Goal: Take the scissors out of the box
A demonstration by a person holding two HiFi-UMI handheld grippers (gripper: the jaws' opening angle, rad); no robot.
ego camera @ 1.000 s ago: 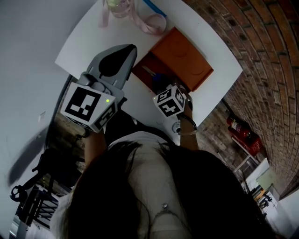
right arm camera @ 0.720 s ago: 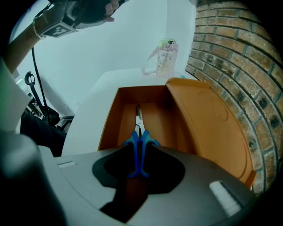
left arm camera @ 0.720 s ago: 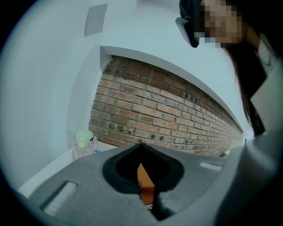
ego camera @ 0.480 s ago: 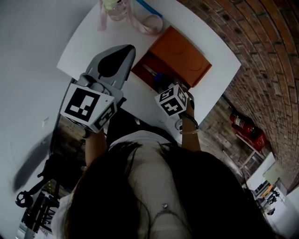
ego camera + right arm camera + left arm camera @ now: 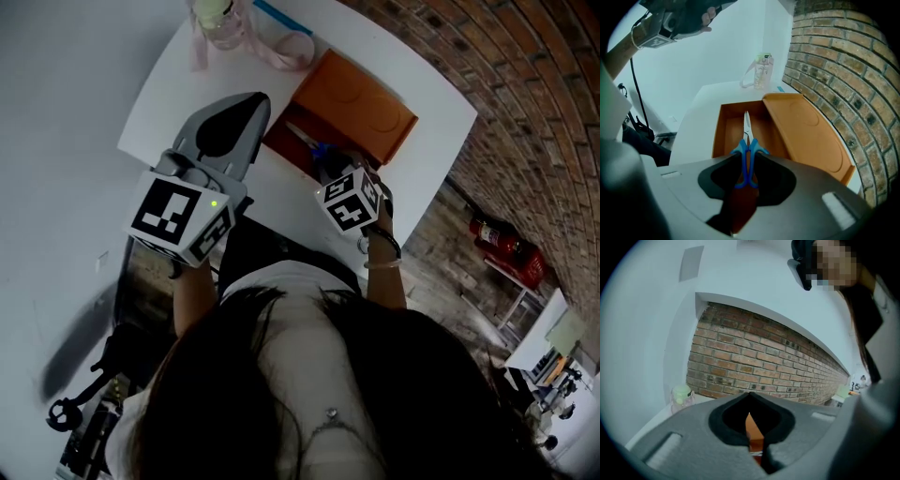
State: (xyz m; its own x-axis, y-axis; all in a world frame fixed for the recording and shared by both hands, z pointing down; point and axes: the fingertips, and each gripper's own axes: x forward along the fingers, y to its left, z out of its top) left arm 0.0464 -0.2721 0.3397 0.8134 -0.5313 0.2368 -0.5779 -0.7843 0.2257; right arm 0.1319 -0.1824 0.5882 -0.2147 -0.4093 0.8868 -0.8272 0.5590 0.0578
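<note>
Scissors (image 5: 747,141) with blue handles sit in the right gripper (image 5: 747,154), whose jaws are closed on the handles at a fairly wide spread. The blades point away from it over the inside of the orange box (image 5: 723,131). The box stands open on the white table (image 5: 173,103), and its lid (image 5: 806,131) is tipped back on the side toward the brick wall (image 5: 834,70). Beyond the far end of the box stands a clear bottle (image 5: 762,70). The left gripper (image 5: 750,397) hovers to the left of the box, its jaw tips together with nothing between them.
</note>
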